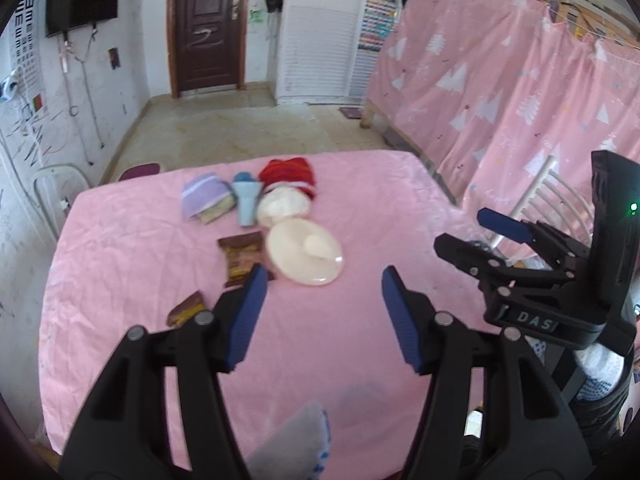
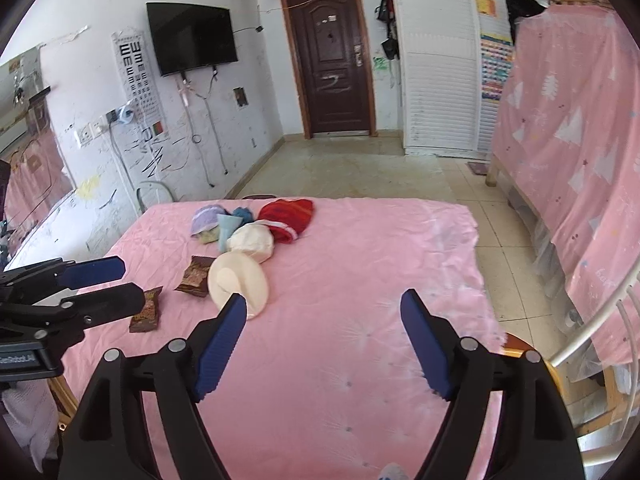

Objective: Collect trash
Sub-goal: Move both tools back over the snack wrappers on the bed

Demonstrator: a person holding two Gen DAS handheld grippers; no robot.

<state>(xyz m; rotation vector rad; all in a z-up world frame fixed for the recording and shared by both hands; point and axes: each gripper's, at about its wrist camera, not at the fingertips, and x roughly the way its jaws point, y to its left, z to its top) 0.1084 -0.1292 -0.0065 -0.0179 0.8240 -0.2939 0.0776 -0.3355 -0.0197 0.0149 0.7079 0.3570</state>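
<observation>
Two crinkled brown snack wrappers [image 1: 244, 258] [image 1: 186, 309] lie flat on the pink-clothed desk [image 1: 360, 208], just beside a smooth cream hat [image 1: 306, 252] — soft knitted hats [image 1: 288, 174] behind. Left tool [image 1: 322, 280] and right tool [image 2: 322, 304] — both spread open, empty.

A pink table [image 2: 360, 264] — near its far edge sits a pile of hats: a red one [image 2: 287, 213], a purple one [image 2: 206, 216], a cream one [image 2: 252, 240] — touching each other.
</observation>
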